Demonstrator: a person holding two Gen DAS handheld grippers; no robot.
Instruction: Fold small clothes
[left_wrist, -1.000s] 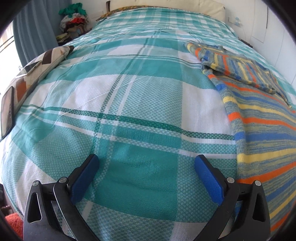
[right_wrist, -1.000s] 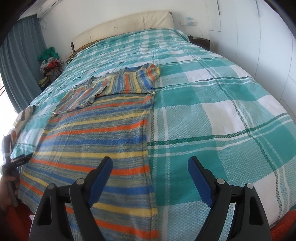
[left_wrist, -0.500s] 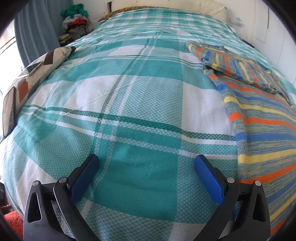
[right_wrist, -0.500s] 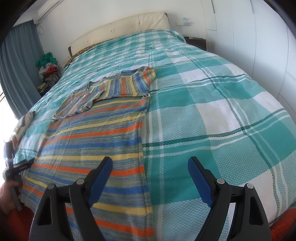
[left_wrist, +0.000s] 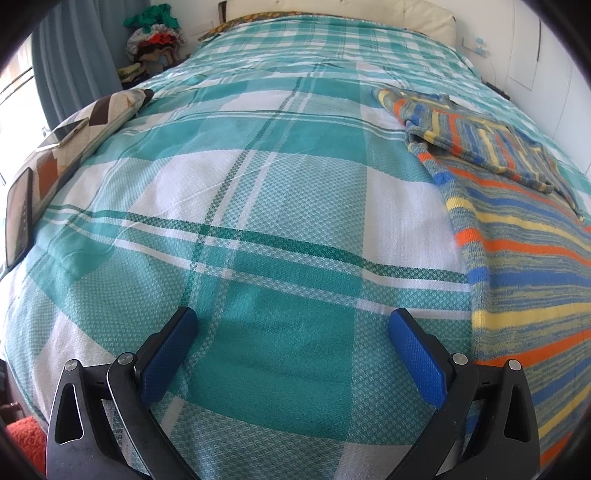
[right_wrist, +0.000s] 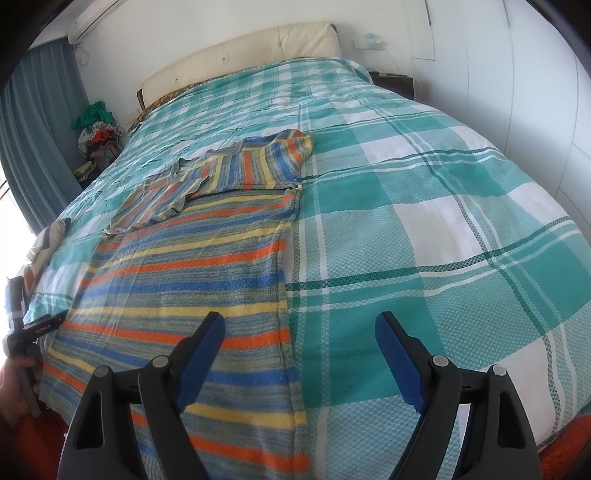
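While sweater lies flat | right gripper above its edge

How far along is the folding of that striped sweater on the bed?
Partly done: the striped sweater's sleeves are already folded across its chest. Nothing is in hand; the left claw and right claw hover open above the plaid bedspread. Folding the body remains.

I see a bed under a teal-and-white plaid bedspread, a cream headboard, a zigzag-patterned cushion carrying a phone, blue curtains, and a heap of clothes beside them.
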